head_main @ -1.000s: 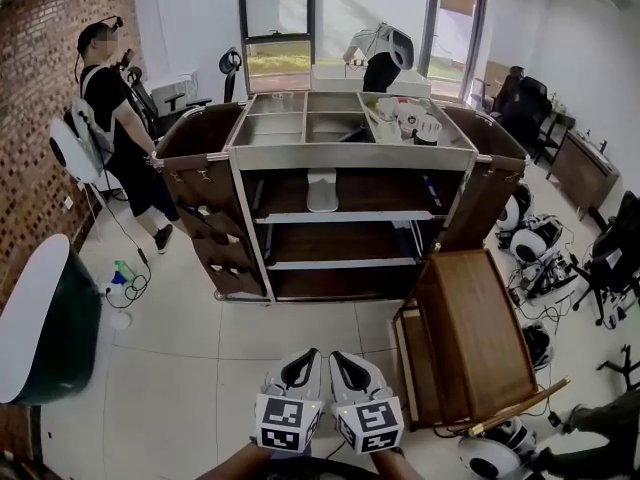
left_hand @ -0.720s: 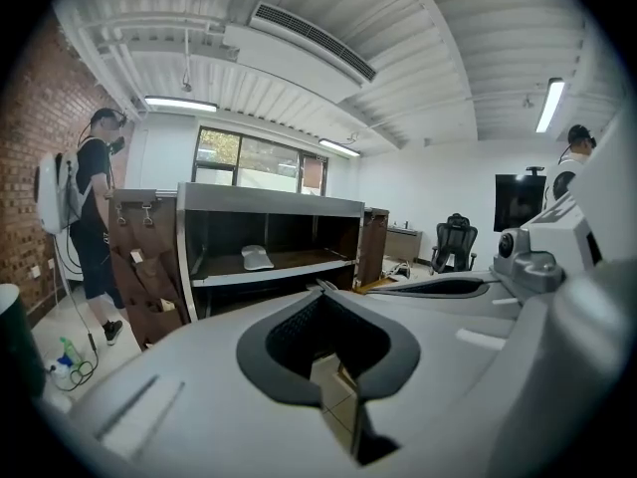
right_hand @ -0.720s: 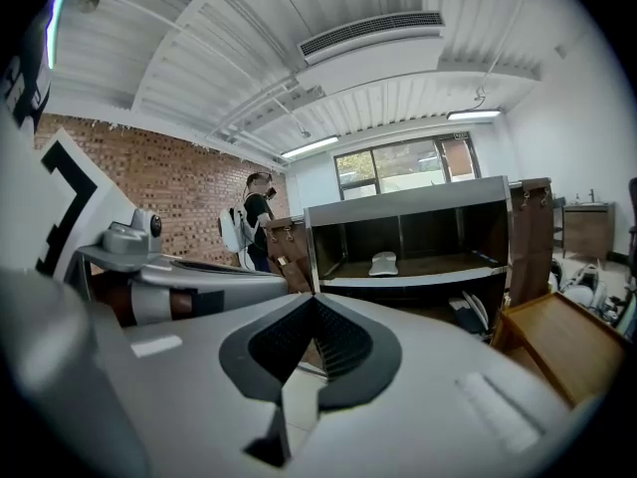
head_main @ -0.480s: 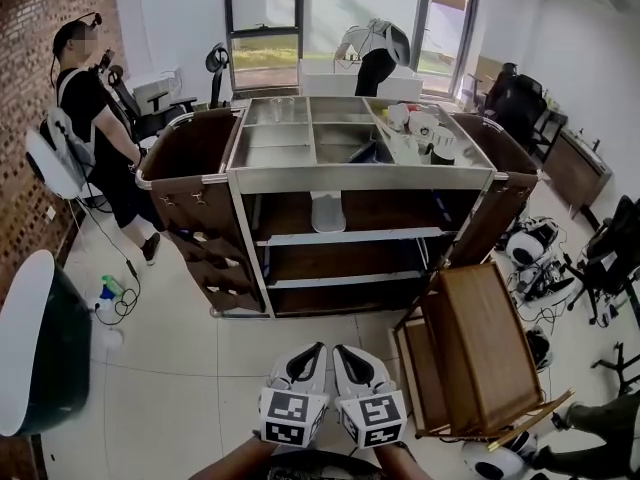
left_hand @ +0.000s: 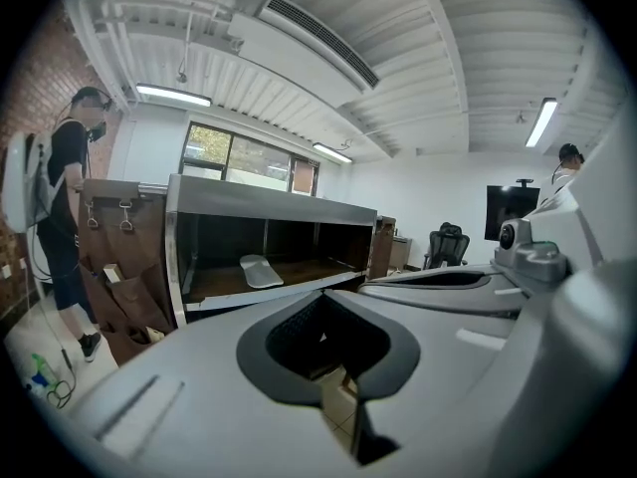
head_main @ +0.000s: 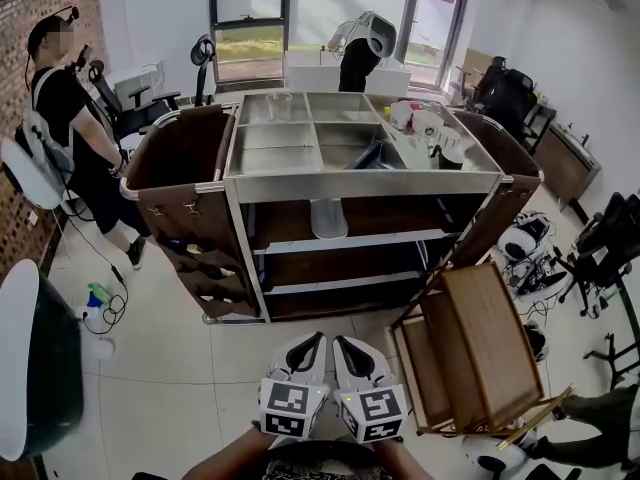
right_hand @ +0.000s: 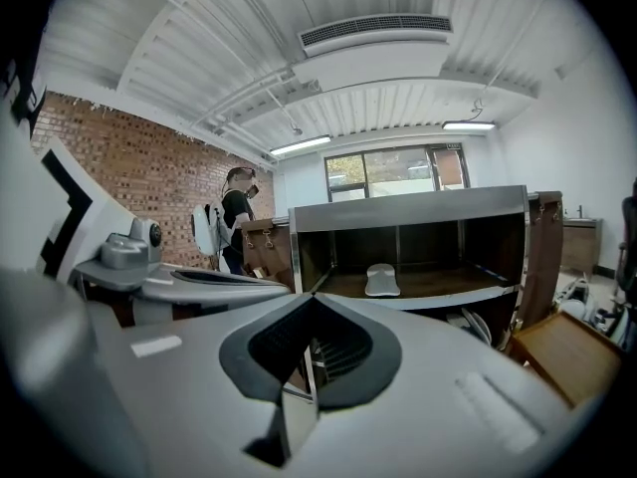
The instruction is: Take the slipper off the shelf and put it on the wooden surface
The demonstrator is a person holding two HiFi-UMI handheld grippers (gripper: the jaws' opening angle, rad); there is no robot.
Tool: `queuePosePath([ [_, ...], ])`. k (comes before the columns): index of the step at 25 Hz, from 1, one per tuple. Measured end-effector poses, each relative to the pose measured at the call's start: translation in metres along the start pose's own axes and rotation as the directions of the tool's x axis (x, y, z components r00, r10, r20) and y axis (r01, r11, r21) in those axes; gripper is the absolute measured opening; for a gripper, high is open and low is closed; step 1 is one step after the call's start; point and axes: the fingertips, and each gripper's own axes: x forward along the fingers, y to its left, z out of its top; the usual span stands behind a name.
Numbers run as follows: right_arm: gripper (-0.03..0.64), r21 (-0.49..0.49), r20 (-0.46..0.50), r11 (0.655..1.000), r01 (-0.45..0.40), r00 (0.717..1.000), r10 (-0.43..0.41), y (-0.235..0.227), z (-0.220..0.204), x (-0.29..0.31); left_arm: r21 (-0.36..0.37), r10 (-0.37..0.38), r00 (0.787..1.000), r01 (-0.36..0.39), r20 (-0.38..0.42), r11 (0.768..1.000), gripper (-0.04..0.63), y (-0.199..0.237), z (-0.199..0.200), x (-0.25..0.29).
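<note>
**Head view**
- Left tool (head_main: 311,341) and right tool (head_main: 341,342): side by side at 6 o'clock, each with jaws pressed together, nothing held.
- Slipper (head_main: 327,218): pale, lying flat on the upper shelf (head_main: 390,240) of the steel trolley (head_main: 360,182), at 12 o'clock from the tools and well apart from them.
- Wooden surface (head_main: 482,340): at 3 o'clock from the tools, just beside the trolley's right end, bare.
- Cups (head_main: 428,126) on the trolley top at 1 o'clock; a person (head_main: 60,108) at 10 o'clock, another person (head_main: 360,48) bent over at the far window. I judged none of them to be in the path.

**Left gripper view**
- Left tool (left_hand: 323,339): jaws closed, empty.
- Slipper (left_hand: 261,270) at 11 o'clock, under the trolley's steel top. I judged that overhang to be the main obstruction, so I would enter level and low.

**Right gripper view**
- Right tool (right_hand: 310,355): jaws closed, empty.
- Slipper (right_hand: 381,279) at 12 o'clock, near end toward me; wooden surface (right_hand: 559,362) at 4 o'clock.
- I judged the right tool better placed. I would spread its jaws before reaching the shelf, pinch across the slipper's near end, then draw it straight out.
</note>
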Motion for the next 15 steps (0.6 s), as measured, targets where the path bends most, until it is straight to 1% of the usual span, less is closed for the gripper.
queuePosePath([
  [5, 0.000, 0.007, 0.006, 1.000, 0.018, 1.000, -0.018, -0.010, 0.001, 0.013, 0.003, -0.017, 1.000, 0.017, 0.003, 1.000, 0.006, 0.003, 0.002, 0.013],
  [15, 0.000, -0.005, 0.032, 1.000, -0.004, 0.999, 0.005, -0.037, 0.013, 0.064, 0.016, 0.033, 0.999, -0.033, 0.015, 0.999, 0.005, 0.032, 0.012, 0.054],
])
